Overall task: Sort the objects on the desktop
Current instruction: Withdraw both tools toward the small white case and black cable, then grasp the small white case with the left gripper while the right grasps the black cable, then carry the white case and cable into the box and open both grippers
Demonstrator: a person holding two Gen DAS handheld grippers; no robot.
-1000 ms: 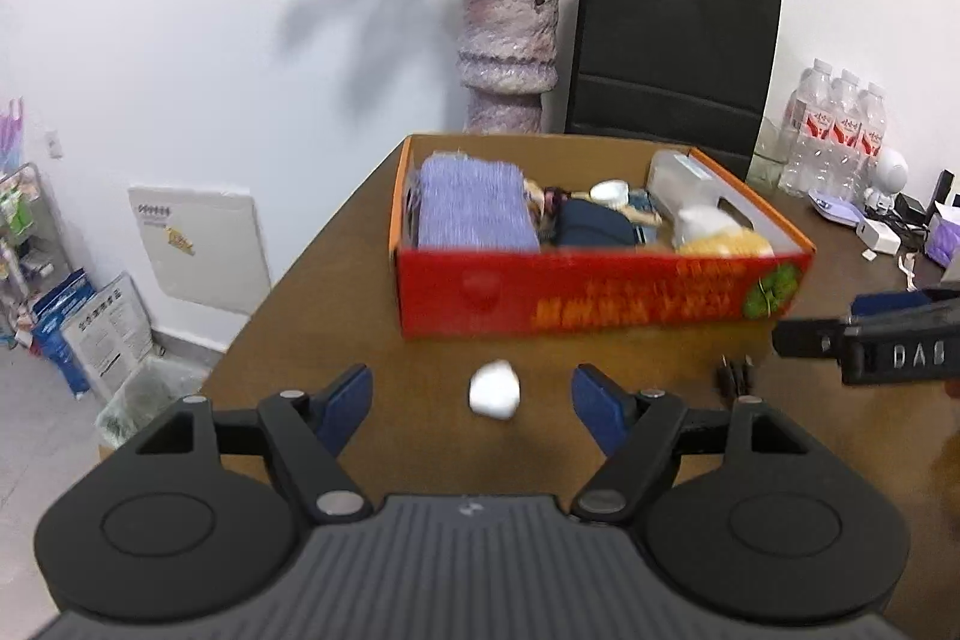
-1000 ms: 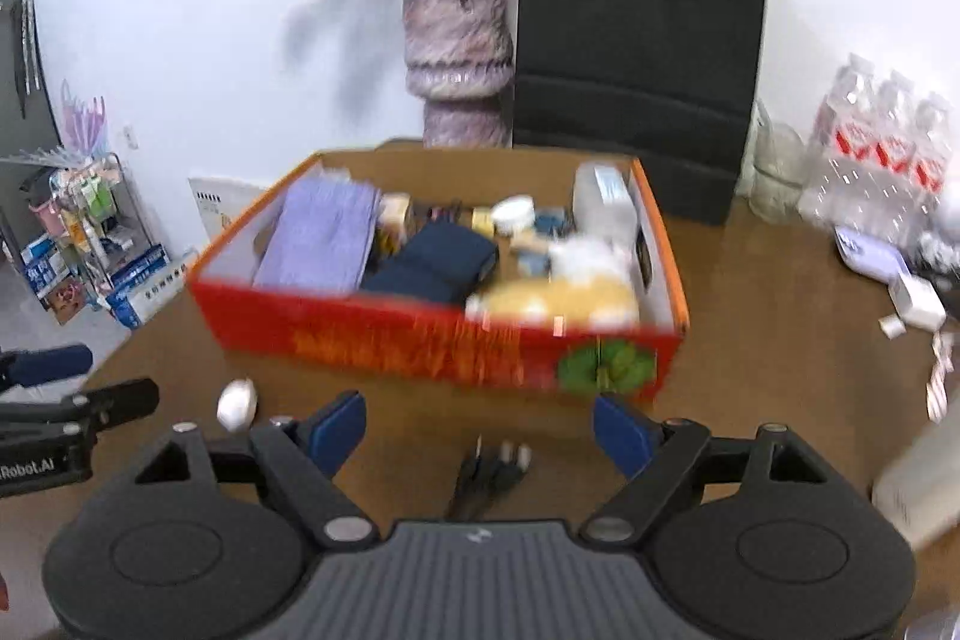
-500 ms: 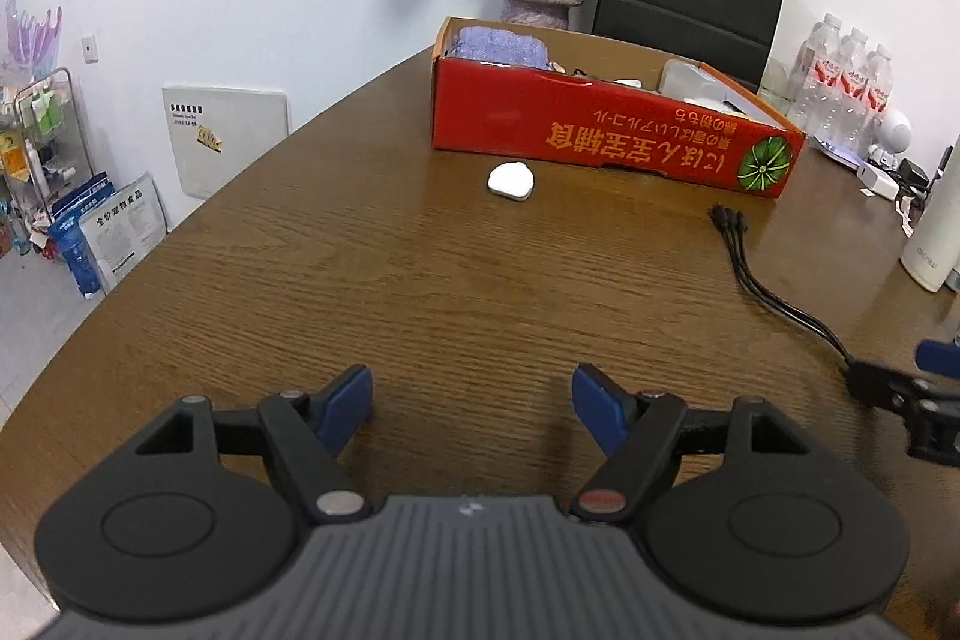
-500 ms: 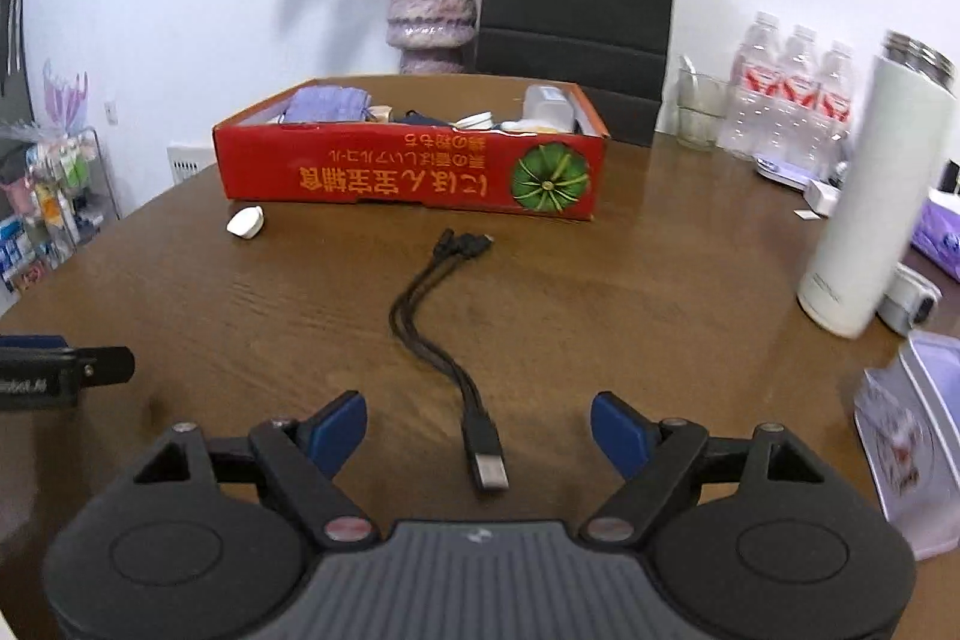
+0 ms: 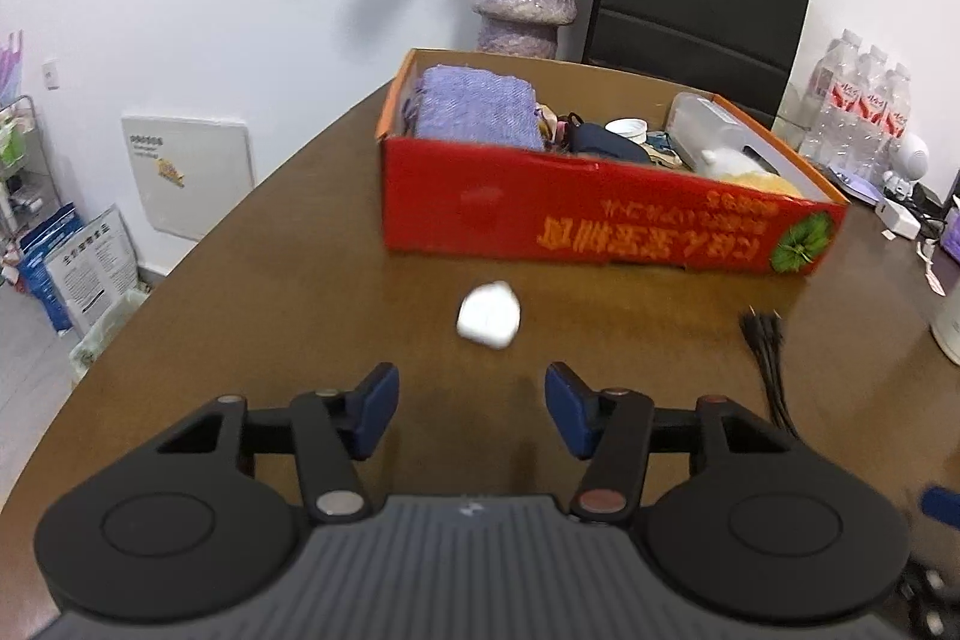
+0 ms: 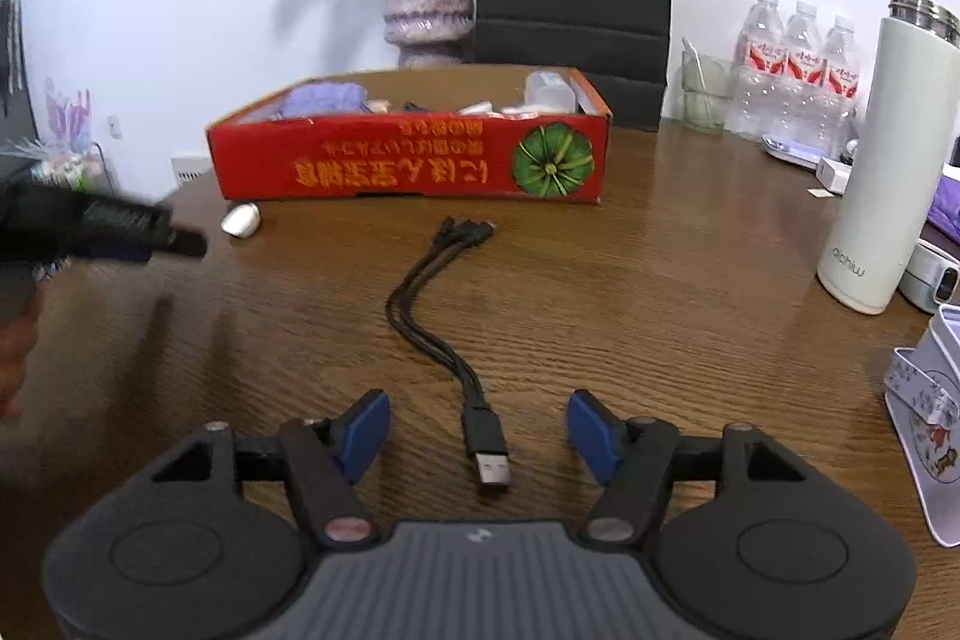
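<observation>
Sorting looks well under way but unfinished, in my judgement: your red box (image 5: pixel 600 220) at the far side of the table (image 5: pixel 288 280) already holds a purple cloth (image 5: pixel 474 109), a dark pouch (image 5: pixel 606 142) and several smaller bits, while two things lie loose on the wood in front of it. One is the small white case (image 5: pixel 489 319), just short of the box's front wall; the other is the black multi-head cable (image 6: pixel 447 304), which runs from near the box back toward you, its USB plug (image 6: pixel 493 469) at the near end. Your left gripper (image 5: pixel 471 409) hangs low over the table with its jaws apart and nothing between them, pointed straight at the white case, which sits just ahead of the blue pads (image 5: pixel 375 409). Your right gripper (image 6: pixel 480 430) is likewise spread and empty, held low and level, with the USB plug lying between its fingertips. Off to the right stand a white flask (image 6: pixel 882 172) and water bottles (image 6: pixel 798 76), apart from the work.
</observation>
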